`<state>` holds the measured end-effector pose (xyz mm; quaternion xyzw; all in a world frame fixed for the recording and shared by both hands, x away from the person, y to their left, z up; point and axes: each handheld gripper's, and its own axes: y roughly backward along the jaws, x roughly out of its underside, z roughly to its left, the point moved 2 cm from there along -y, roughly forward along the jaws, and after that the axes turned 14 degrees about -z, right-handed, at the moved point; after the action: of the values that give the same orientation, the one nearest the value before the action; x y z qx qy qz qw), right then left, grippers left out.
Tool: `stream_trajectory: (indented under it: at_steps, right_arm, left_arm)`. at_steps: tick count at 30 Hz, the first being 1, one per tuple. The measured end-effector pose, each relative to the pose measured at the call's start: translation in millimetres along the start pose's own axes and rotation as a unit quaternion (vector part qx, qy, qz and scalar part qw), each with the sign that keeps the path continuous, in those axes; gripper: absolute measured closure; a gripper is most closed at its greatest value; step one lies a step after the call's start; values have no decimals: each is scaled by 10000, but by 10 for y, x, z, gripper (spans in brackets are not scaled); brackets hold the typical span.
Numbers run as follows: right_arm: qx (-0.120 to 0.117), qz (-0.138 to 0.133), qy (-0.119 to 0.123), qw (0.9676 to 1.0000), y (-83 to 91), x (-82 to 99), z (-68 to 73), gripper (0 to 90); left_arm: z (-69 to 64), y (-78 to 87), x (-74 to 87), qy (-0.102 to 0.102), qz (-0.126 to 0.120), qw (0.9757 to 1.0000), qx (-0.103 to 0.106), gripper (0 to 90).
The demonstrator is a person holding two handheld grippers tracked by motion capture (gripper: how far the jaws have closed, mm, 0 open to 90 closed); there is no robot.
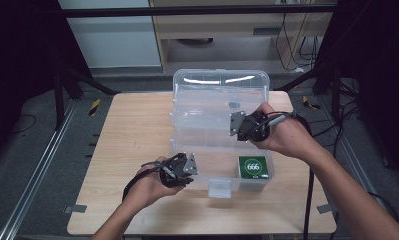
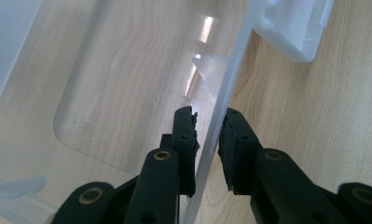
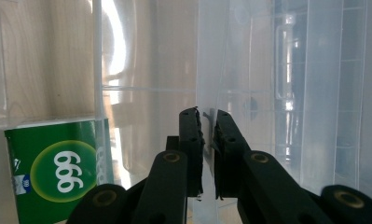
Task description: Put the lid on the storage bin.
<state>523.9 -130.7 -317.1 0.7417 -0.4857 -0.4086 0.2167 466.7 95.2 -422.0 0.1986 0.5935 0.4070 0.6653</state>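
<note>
A pale wooden table (image 1: 132,150) is seen standing on grey floor (image 1: 32,145). A clear plastic box (image 1: 219,100), lid raised at the back, is set directly on the tabletop. Its front wall is caught between the left gripper's (image 2: 207,140) jaws, bare wood to either side. Tape marks (image 1: 75,208) are stuck near the table's front corners.

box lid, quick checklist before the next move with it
1. Right gripper on the lid's edge: ok, fingers clamp the clear panel.
2. Left gripper steadying the box: ok, fingers straddle its front wall.
3. Green carton inside the box: ok, in the front right corner.
4. Latch free: ok, it hangs loose at the front.
5. Carton clear of the closing lid: cannot tell.
6. Box fully on the table: ok.
</note>
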Motion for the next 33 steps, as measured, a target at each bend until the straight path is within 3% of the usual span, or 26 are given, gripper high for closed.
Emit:
stream_trajectory:
  at_steps: [11,12,13,15,20,27,31,32,33]
  right_arm:
    - [12,-79,51,10000,87,13,169,834]
    - [10,-76,74,9999,95,12,184,833]
    - [12,-130,123,9998,94,13,195,832]
    - [31,-161,129,9998,103,24,222,829]
    - [-26,-212,-25,9998,84,68,152,823]
    - [-49,6,52,10000,11,72,28,819]
    - [-72,0,47,10000,-4,80,7,821]
    - [-67,-22,49,10000,2,81,20,823]
    - [-69,-52,60,9999,13,82,35,825]
  left_arm:
    - [-6,1,5,27,-38,10000,-13,759]
    - [-49,1,17,339,-56,9994,-68,758]
    - [-9,2,8,43,-62,10000,-29,757]
    - [-19,3,12,61,-82,9999,-64,754]
    - [-26,-3,11,118,-169,9997,-140,749]
    - [-24,-64,-50,130,-208,9993,-269,757]
    - [-12,-69,-54,149,-182,9994,-252,758]
    - [-39,-71,-47,302,-189,9990,-264,757]
    - [-43,-72,-48,326,-190,9989,-275,757]
